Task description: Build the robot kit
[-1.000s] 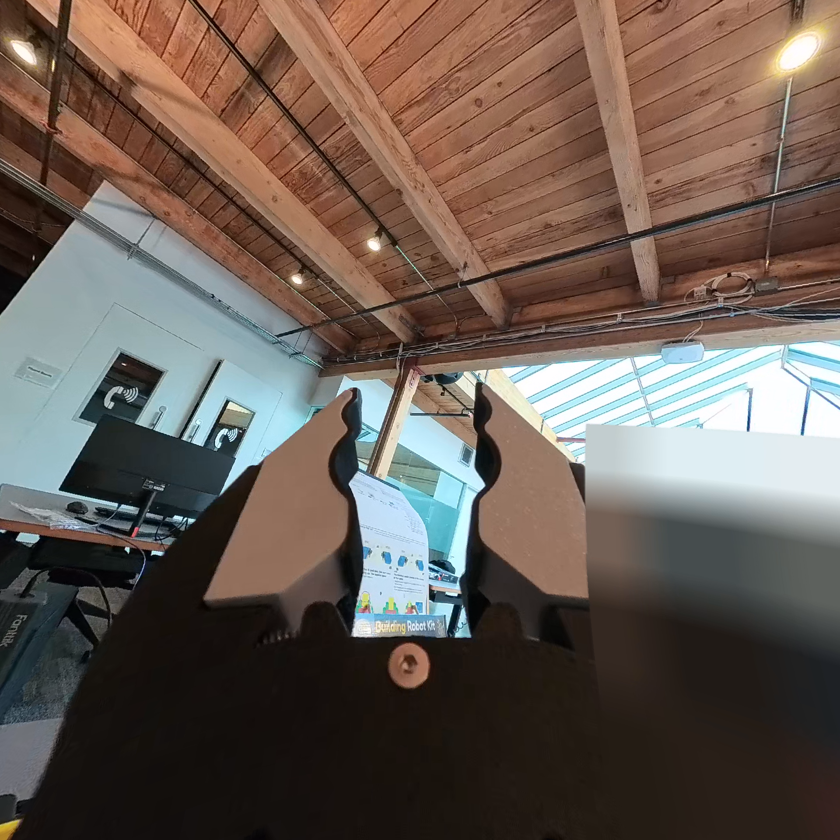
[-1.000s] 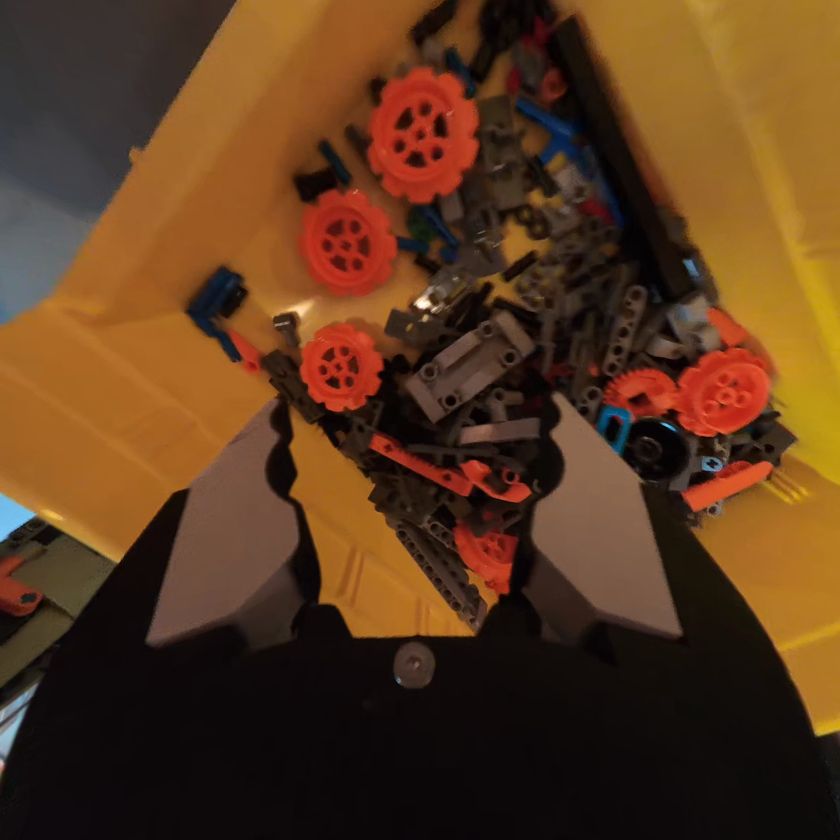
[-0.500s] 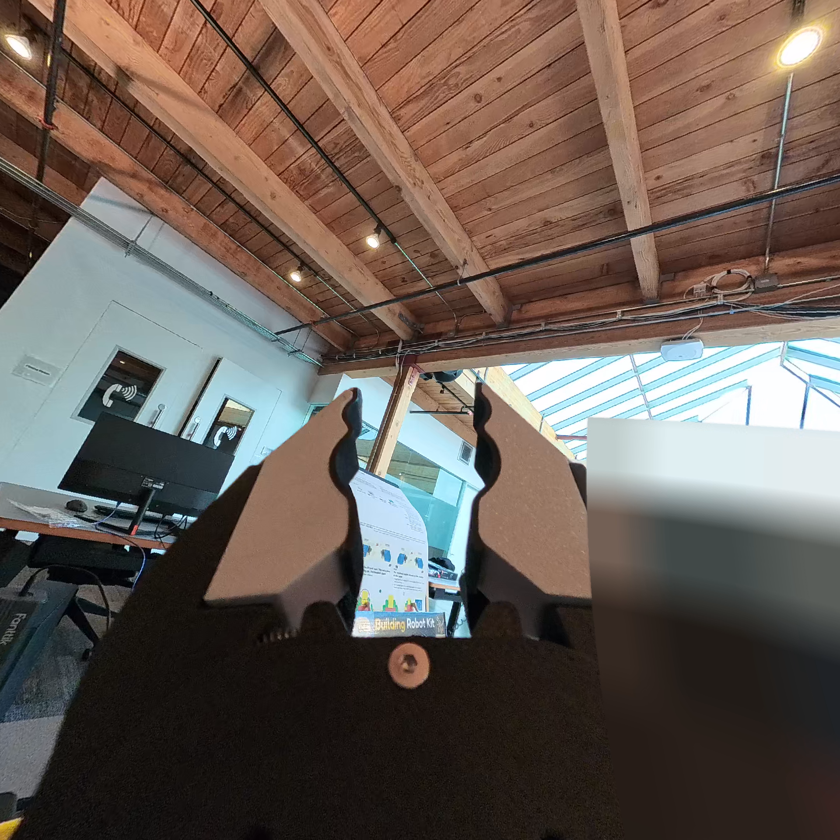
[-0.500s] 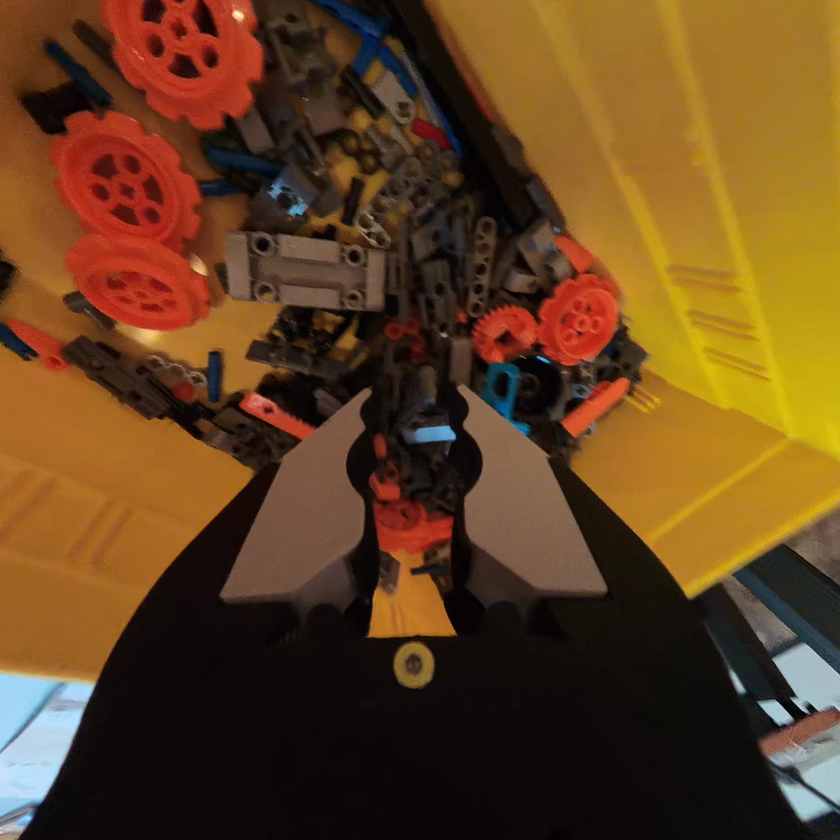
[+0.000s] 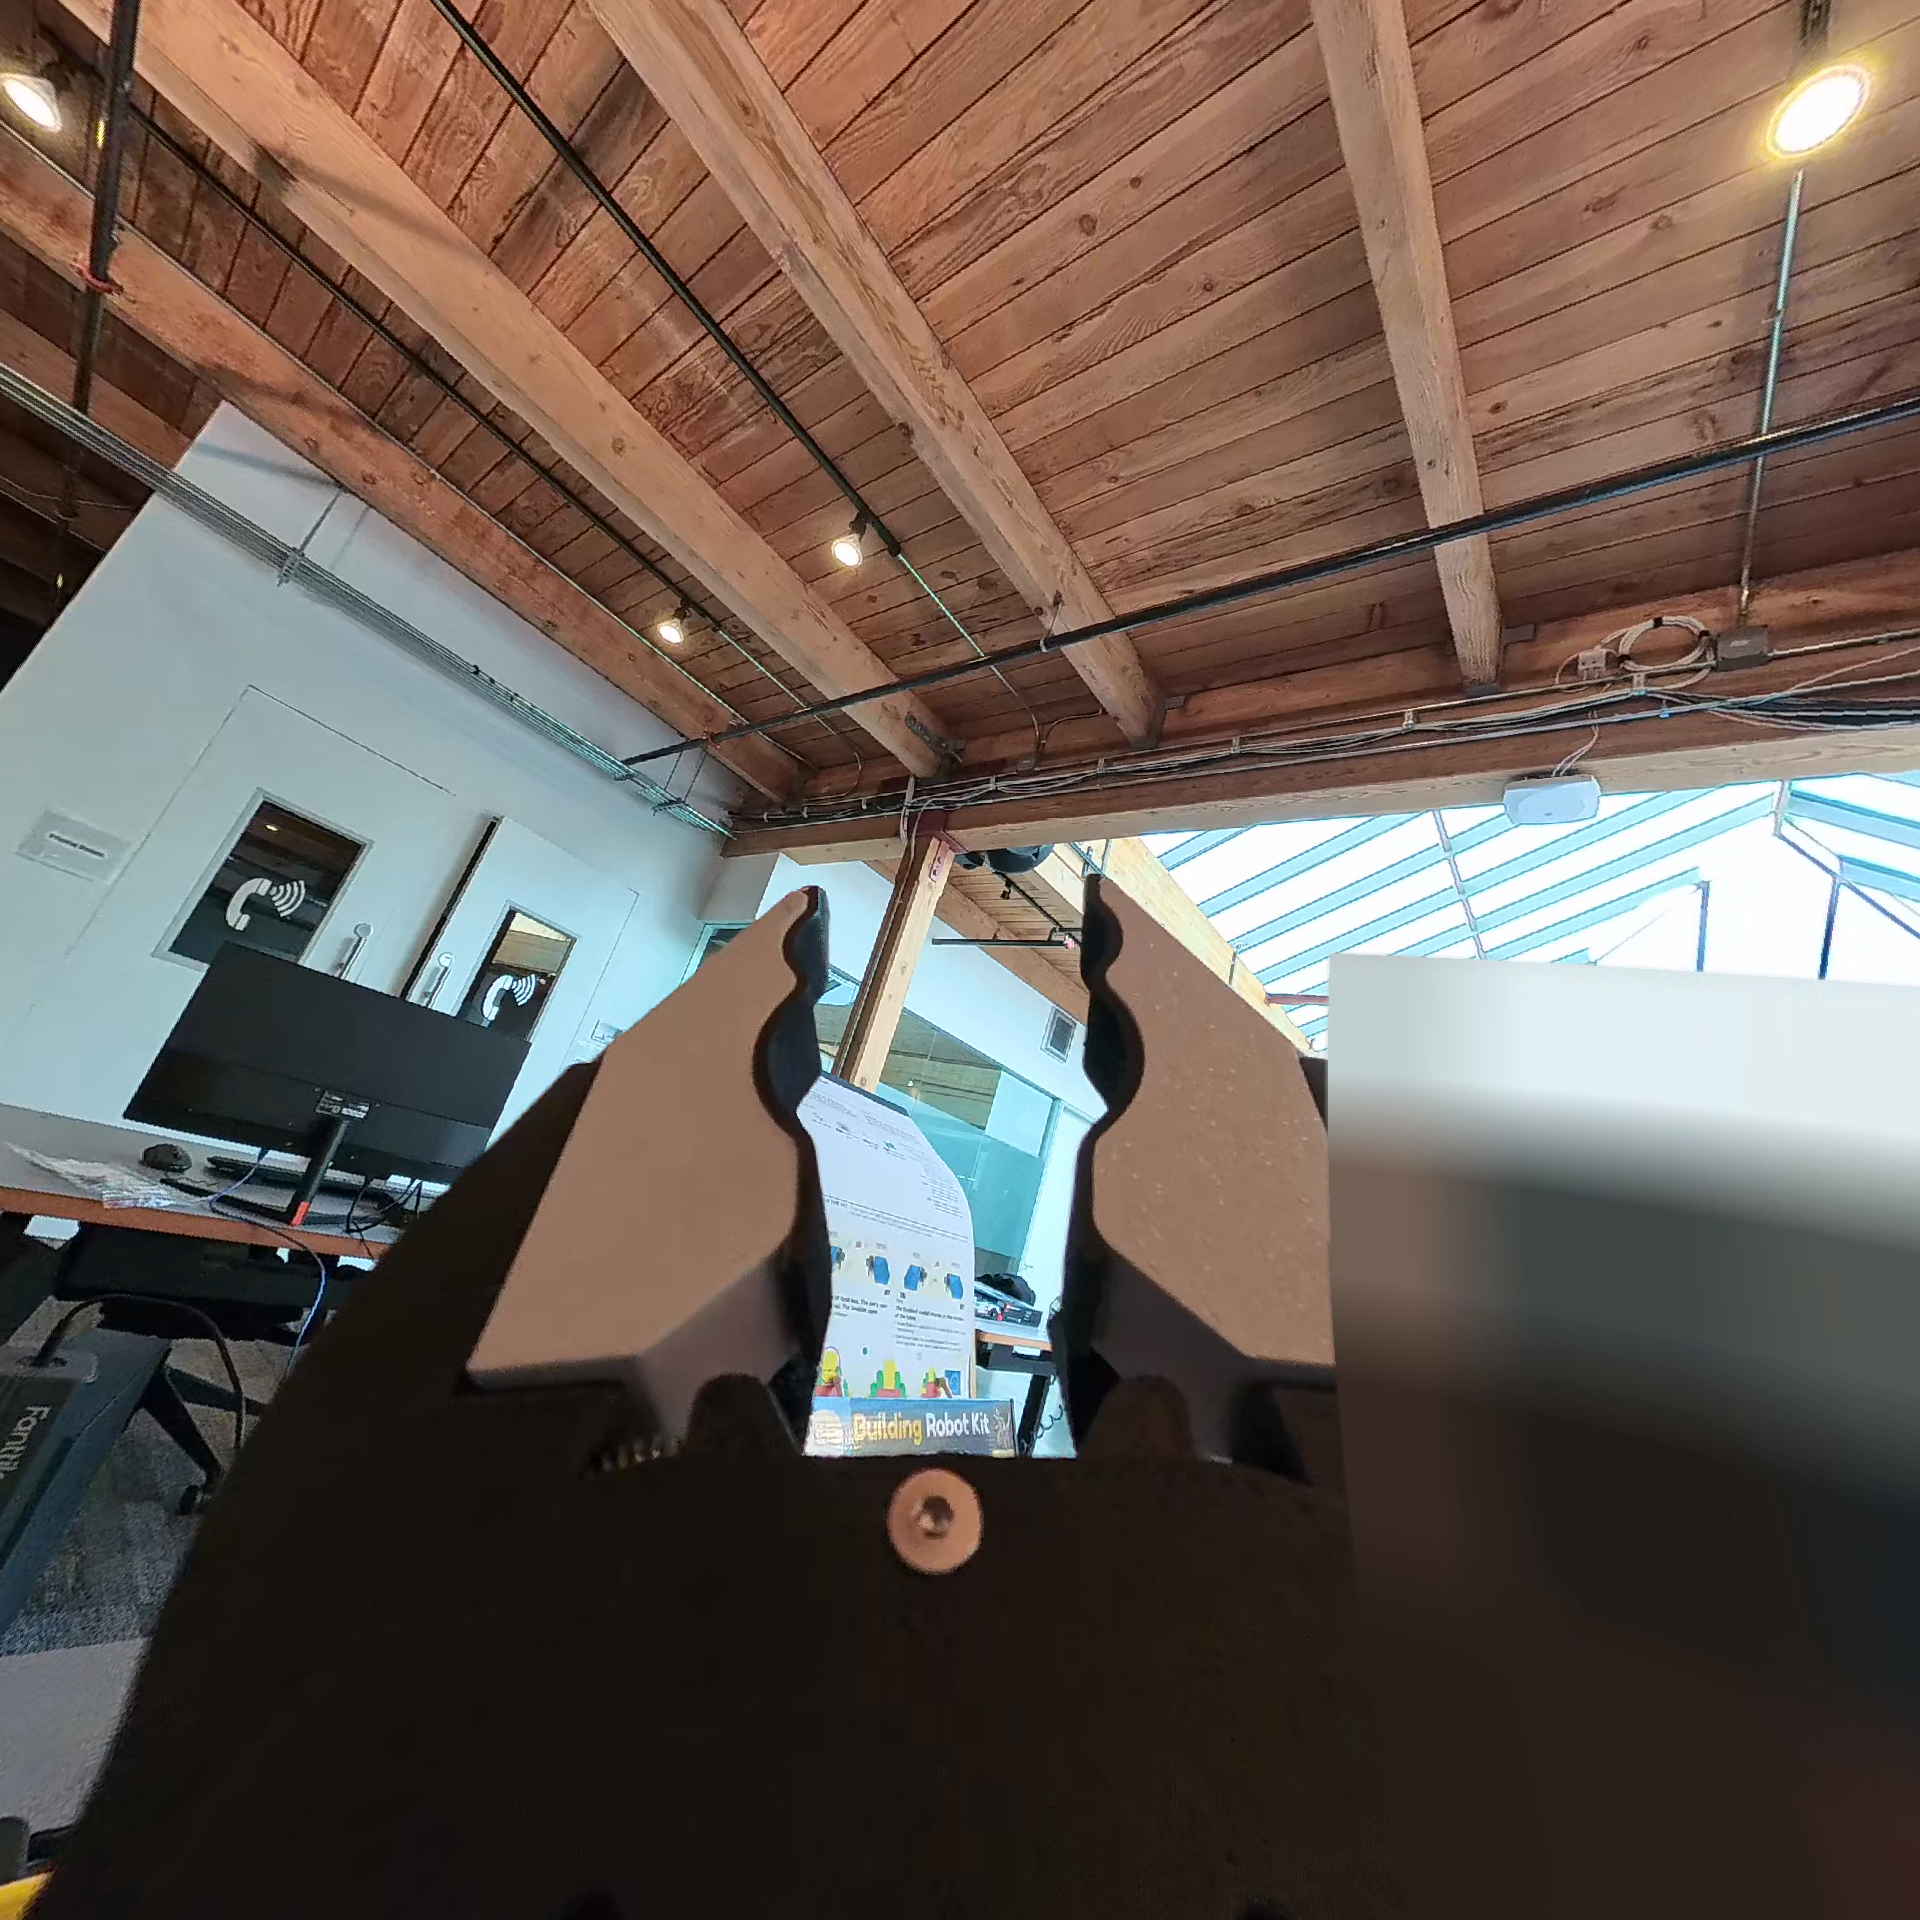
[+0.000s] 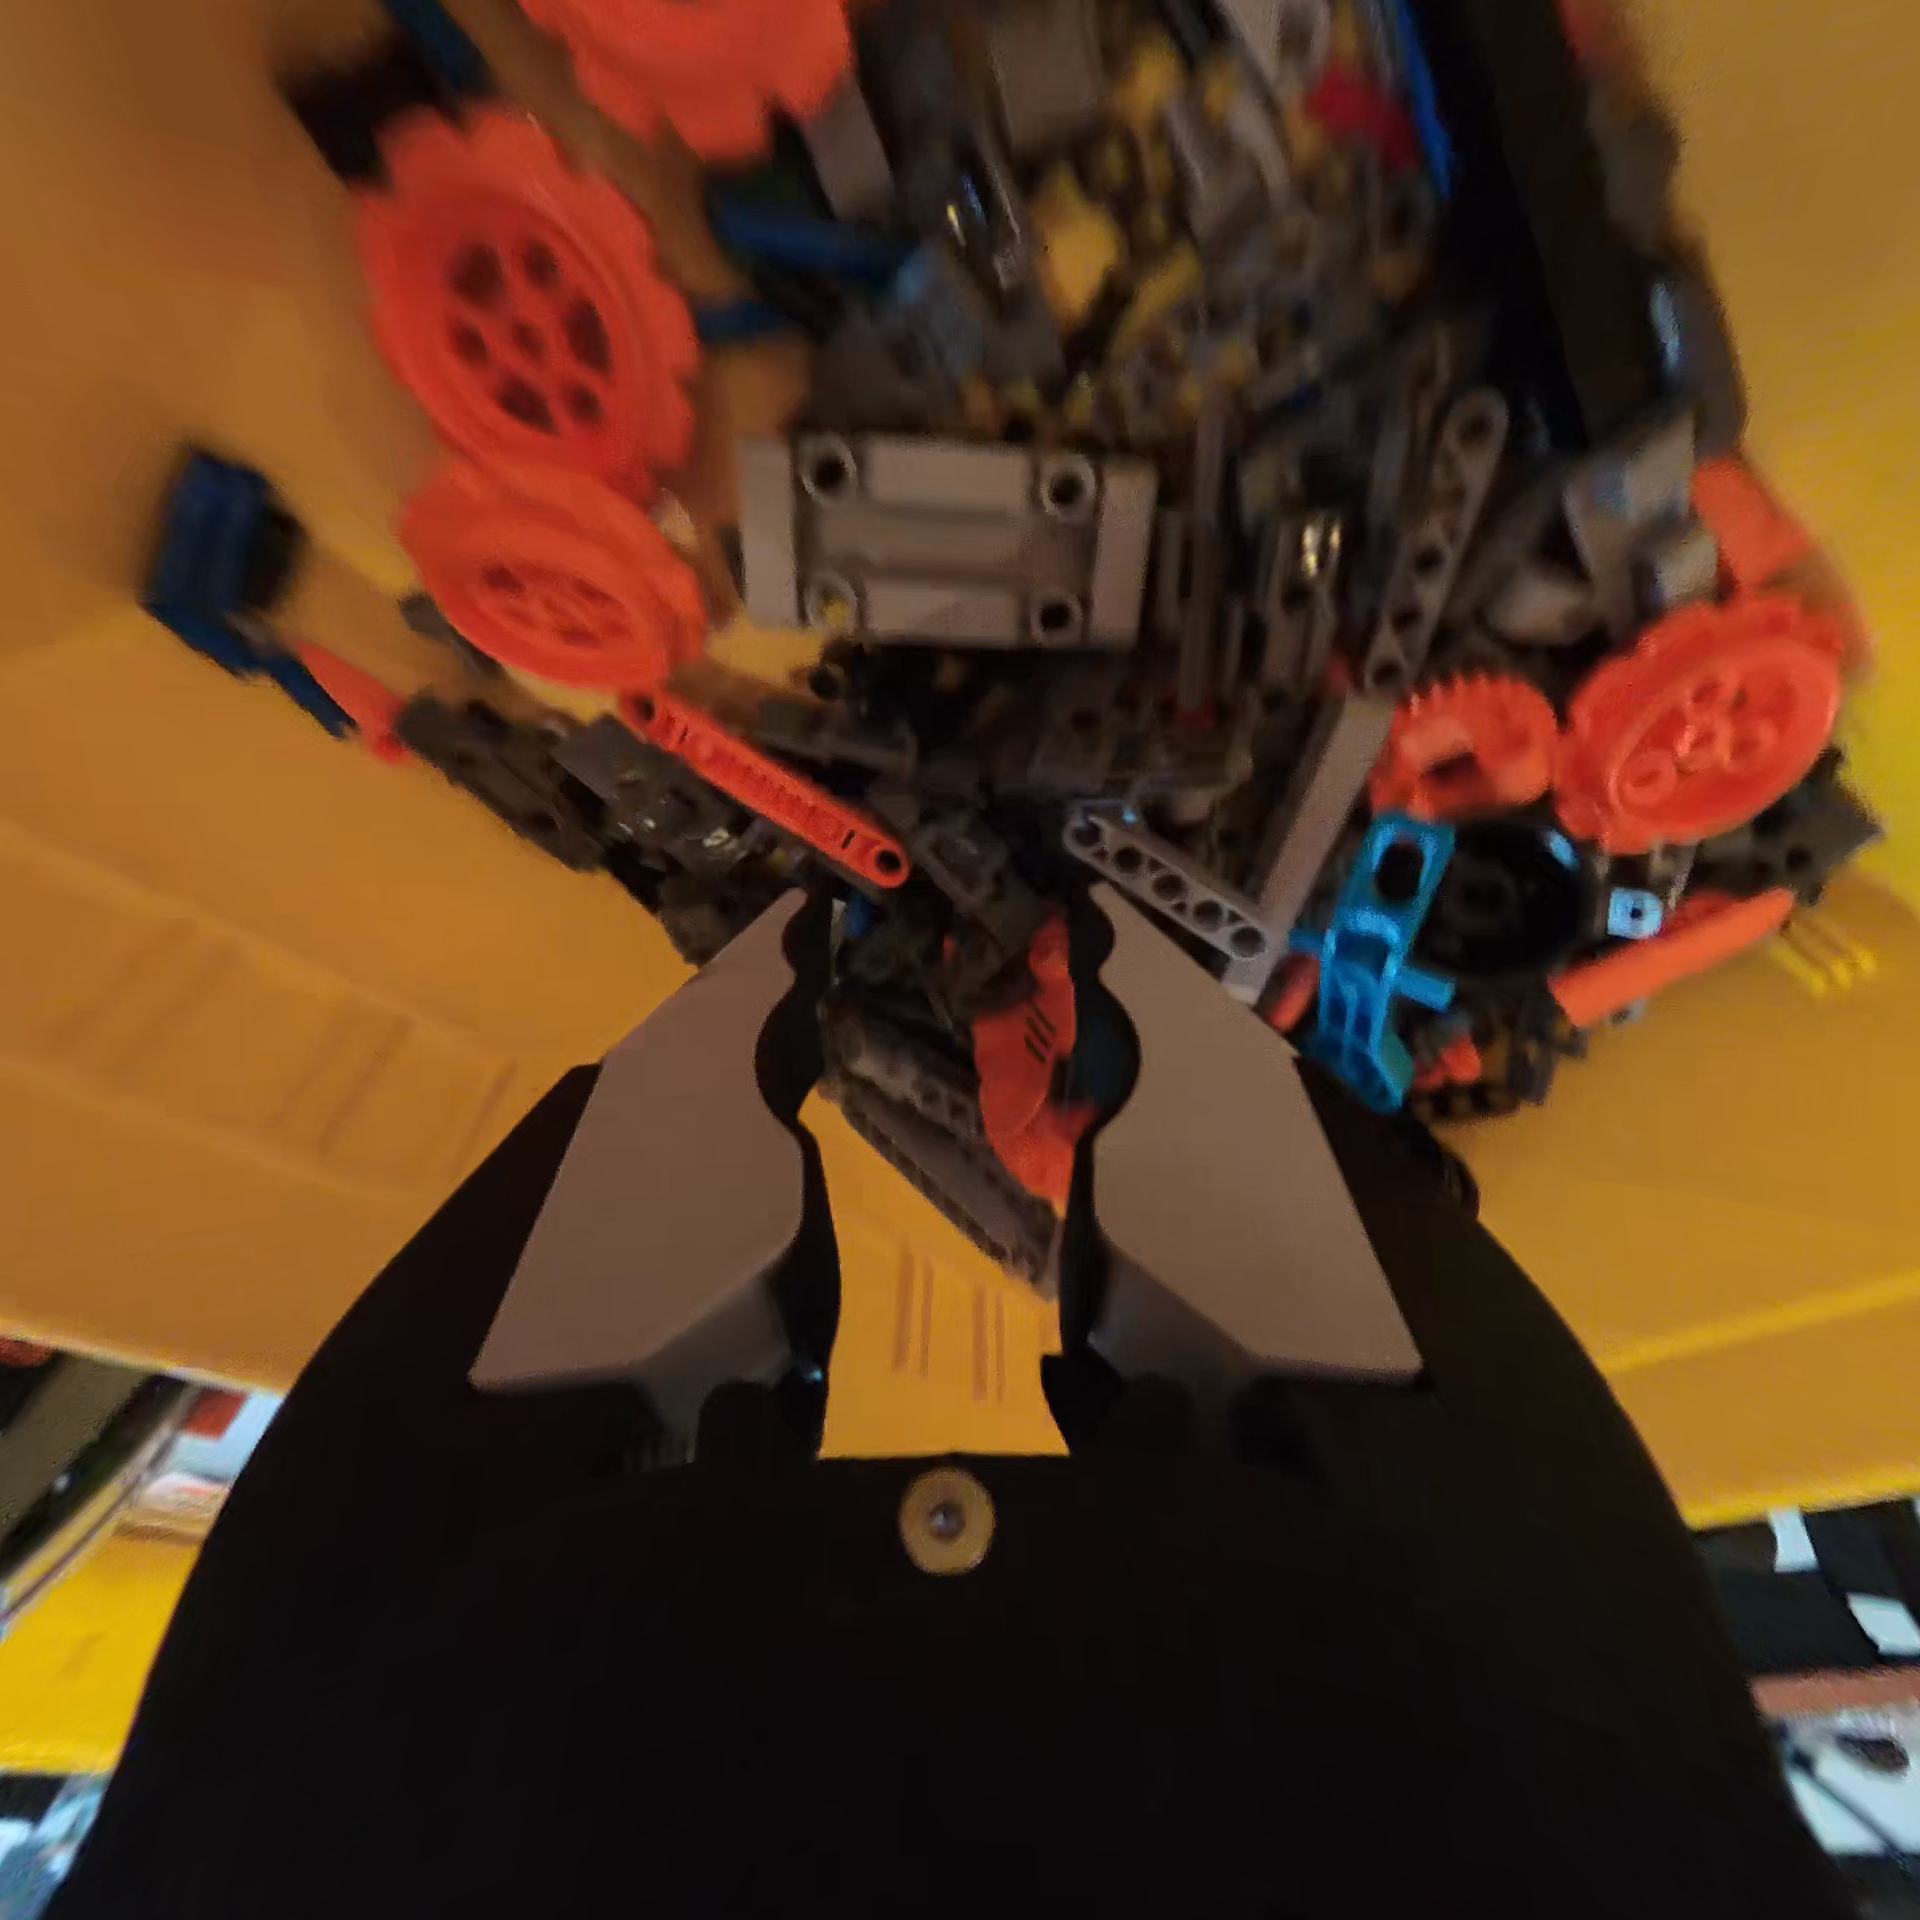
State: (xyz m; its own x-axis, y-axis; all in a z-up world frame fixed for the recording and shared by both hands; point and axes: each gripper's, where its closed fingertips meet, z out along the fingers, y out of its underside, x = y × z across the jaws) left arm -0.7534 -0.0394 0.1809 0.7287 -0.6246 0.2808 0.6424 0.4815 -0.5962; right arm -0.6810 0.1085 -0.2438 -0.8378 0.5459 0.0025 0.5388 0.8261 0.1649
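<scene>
My right gripper (image 6: pixel 948 902) is inside a yellow bin (image 6: pixel 260 987), low over a heap of small construction parts (image 6: pixel 1195 644). Its jaws stand partly open. An orange part (image 6: pixel 1023 1070) and a dark grey beam (image 6: pixel 935 1132) lie between the fingers at the heap's near edge; the orange part is against the right finger. I cannot tell whether anything is gripped. Orange toothed wheels (image 6: pixel 525 312) lie left, a grey block (image 6: pixel 945 540) ahead, and a blue part (image 6: pixel 1371 935) right. My left gripper (image 5: pixel 951 902) points up at a wooden ceiling, open and empty.
The bin's yellow walls (image 6: pixel 1787 260) rise close on both sides of the right gripper. In the left wrist view a printed instruction sheet (image 5: pixel 894 1226) stands ahead between the fingers. A desk with a black monitor (image 5: pixel 332 1081) is at the left. Tip to tip, the grippers are about 45 centimetres apart.
The right gripper went from wide open to nearly shut while moving down into the heap, then widened a little. The view shifted and is blurred. The left gripper has barely moved.
</scene>
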